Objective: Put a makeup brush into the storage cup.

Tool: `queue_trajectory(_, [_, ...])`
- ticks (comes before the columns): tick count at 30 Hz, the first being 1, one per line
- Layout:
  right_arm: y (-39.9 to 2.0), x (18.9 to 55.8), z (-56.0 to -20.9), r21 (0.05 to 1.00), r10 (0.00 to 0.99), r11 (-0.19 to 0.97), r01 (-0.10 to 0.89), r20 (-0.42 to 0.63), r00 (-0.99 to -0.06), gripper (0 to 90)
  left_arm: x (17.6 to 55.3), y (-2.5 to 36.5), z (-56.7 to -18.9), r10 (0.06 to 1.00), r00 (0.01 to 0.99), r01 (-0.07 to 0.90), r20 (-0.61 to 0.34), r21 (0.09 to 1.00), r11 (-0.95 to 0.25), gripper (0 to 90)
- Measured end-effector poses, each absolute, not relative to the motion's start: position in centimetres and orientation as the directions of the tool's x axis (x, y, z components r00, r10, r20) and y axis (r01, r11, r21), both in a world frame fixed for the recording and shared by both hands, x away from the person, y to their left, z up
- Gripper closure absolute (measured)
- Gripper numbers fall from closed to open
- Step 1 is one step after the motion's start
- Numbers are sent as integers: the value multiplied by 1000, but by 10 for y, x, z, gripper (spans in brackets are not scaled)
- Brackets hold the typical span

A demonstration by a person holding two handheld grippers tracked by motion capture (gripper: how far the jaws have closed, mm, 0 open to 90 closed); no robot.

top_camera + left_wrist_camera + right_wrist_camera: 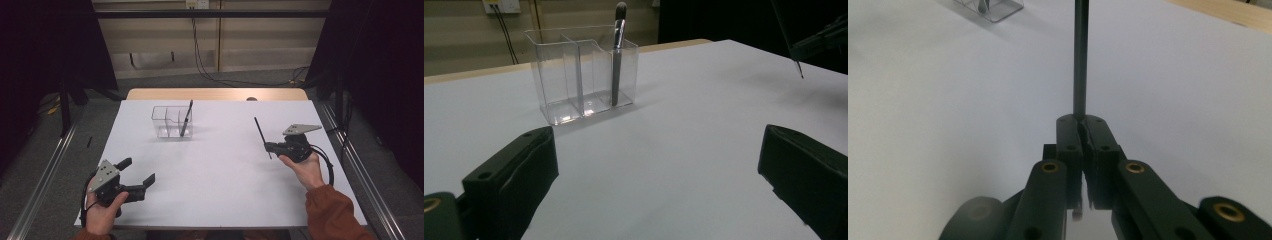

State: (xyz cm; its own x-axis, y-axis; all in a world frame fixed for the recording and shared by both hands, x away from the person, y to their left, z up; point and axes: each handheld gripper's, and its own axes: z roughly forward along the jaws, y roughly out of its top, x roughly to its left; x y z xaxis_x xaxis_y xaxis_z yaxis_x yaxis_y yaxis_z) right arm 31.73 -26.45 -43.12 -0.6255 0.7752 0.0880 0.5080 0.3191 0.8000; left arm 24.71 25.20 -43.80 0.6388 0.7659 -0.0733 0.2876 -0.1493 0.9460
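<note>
A clear plastic organiser point(171, 121) point(581, 72) with several compartments stands on the white table, far side, left of centre. One grey makeup brush point(186, 118) point(616, 55) leans upright in its right compartment. My right gripper point(270, 146) point(1082, 122) is held above the table's right side, shut on a thin dark stick-like brush handle point(262, 136) point(1080, 55) that sticks out past the fingertips. My left gripper point(137, 171) point(659, 165) rests low at the near left, jaws wide open and empty, facing the organiser.
The white table top point(220, 165) has a wooden edge point(215, 94) at the far side. Metal rails run along both sides, dark curtains stand left and right, and cables hang on the back wall. In the right gripper view a corner of the organiser point(990, 7) is at the top.
</note>
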Motion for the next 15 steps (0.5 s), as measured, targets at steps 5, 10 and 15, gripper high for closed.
queue_trajectory(5, [-267,315,-429,825,758,282,489,121,-641,869,247,253,-438,762,644,283,-70,947,-152,25])
queue_trajectory(10, [-266,310,-427,835,731,274,477,141,-668,869,247,253,-438,760,646,284,-72,947,-151,25])
queue_trajectory(15, [-255,306,-422,845,689,274,459,160,-707,869,246,252,-437,759,647,281,-75,948,-147,20])
